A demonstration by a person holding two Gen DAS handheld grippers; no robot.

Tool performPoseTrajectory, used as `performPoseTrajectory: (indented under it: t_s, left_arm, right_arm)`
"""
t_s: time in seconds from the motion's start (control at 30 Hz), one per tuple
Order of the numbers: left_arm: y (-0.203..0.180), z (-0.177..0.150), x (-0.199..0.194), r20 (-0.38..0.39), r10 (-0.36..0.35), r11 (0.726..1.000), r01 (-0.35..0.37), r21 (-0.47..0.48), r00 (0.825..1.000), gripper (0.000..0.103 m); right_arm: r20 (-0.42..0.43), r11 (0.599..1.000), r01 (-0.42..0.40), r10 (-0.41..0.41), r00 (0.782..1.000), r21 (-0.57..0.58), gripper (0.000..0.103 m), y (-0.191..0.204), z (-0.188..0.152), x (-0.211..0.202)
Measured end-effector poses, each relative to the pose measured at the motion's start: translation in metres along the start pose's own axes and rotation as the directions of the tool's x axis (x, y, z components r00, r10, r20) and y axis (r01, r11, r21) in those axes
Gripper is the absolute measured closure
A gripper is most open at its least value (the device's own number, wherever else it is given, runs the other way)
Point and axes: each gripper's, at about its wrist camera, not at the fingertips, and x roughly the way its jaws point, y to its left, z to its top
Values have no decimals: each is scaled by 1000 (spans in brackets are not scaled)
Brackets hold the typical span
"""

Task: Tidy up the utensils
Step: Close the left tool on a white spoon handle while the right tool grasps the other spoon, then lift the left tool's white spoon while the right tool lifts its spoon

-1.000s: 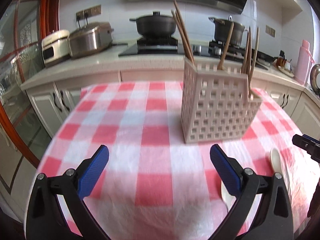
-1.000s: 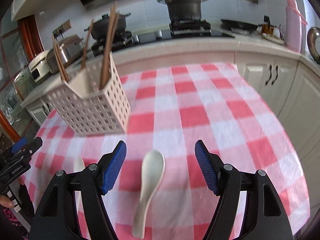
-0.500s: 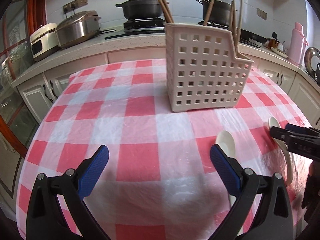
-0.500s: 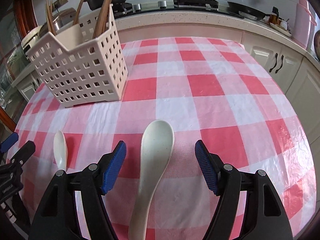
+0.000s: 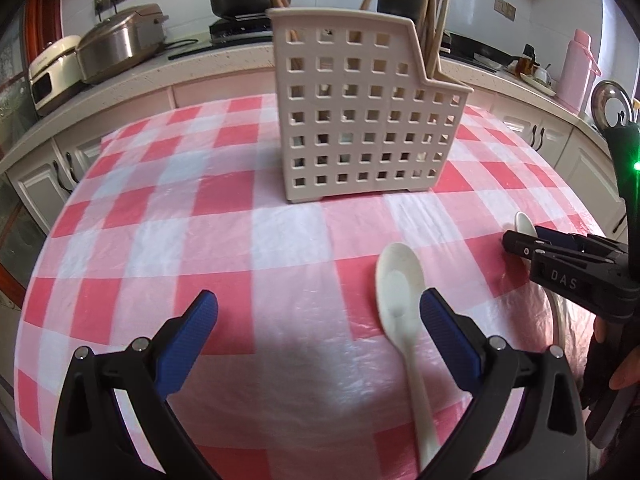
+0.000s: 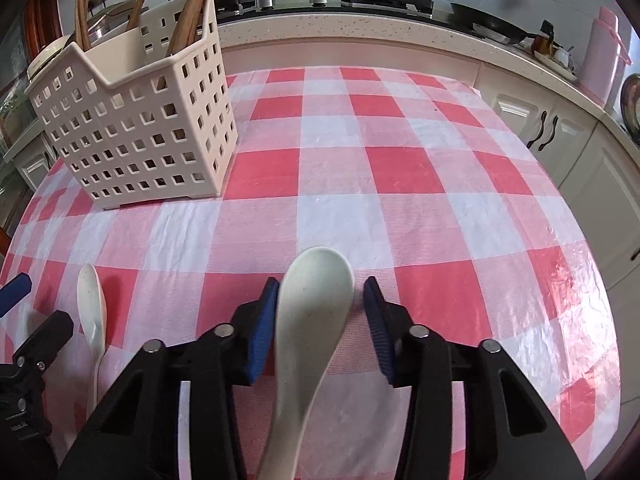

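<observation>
- Both grippers have dropped lower over the table since a moment ago, and the right one's jaws have come in around its spoon.
- Left wrist view: the left gripper (image 5: 318, 320) is wide open and holds nothing. A smooth white plastic soup spoon (image 5: 400, 292) lies on the red and white checked tablecloth (image 5: 200, 208), just inside the right-hand blue pad (image 5: 448, 336), handle pointing to the near edge. It lies flat, so the jaws can close on it from both sides.
- The cream plastic basket with square holes (image 5: 360, 120) stands past the spoons, toward the far edge, with brown wooden chopsticks (image 5: 432, 12) standing up in it. That is likely where the spoons go.
- Right wrist view: the right gripper (image 6: 320, 312) is half closed around a second white soup spoon (image 6: 312, 312). One pad touches it; the other has a small gap, so I think it is not gripped yet.
- This spoon lies near the table's near edge.
</observation>
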Motion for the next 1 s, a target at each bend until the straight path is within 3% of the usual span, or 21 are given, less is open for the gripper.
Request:
performPoseTrajectory:
  t_s: [0.23, 0.5, 0.53, 0.63, 0.8, 0.83, 0.87, 1.0]
  left_arm:
    - [-21, 7, 12, -34, -33, 999, 34, 21, 999, 8]
    - [-42, 11, 32, -91, -57, 996, 62, 57, 994, 50]
    - [-44, 10, 33, -91, -55, 996, 61, 60, 994, 52]
    - [-45, 9, 32, -80, -58, 996, 64, 67, 995, 70]
    - [-41, 9, 26, -55, -80, 995, 83, 51, 995, 72]
    - [-40, 9, 23, -46, -87, 995, 89, 50, 995, 72]
    - [-39, 9, 20, -37, -90, 995, 91, 50, 995, 72]
    - [-33, 10, 8, -7, -95, 995, 95, 38, 995, 72]
  right_arm:
    - [13, 1000, -21, 21, 1000, 0, 74, -3, -4, -3]
    - [18, 998, -52, 51, 999, 25, 74, -8, -7, -6]
    - [20, 998, -56, 56, 998, 26, 74, -8, -7, -7]
    - [28, 998, -62, 61, 998, 29, 74, -9, -8, -9]
    - [51, 996, -87, 85, 995, 37, 76, -10, -9, -15]
    - [59, 995, -94, 92, 994, 37, 90, -9, -9, -17]
    - [62, 994, -102, 100, 993, 37, 94, -9, -9, -19]
    - [92, 992, -122, 117, 989, 42, 95, -9, -9, -29]
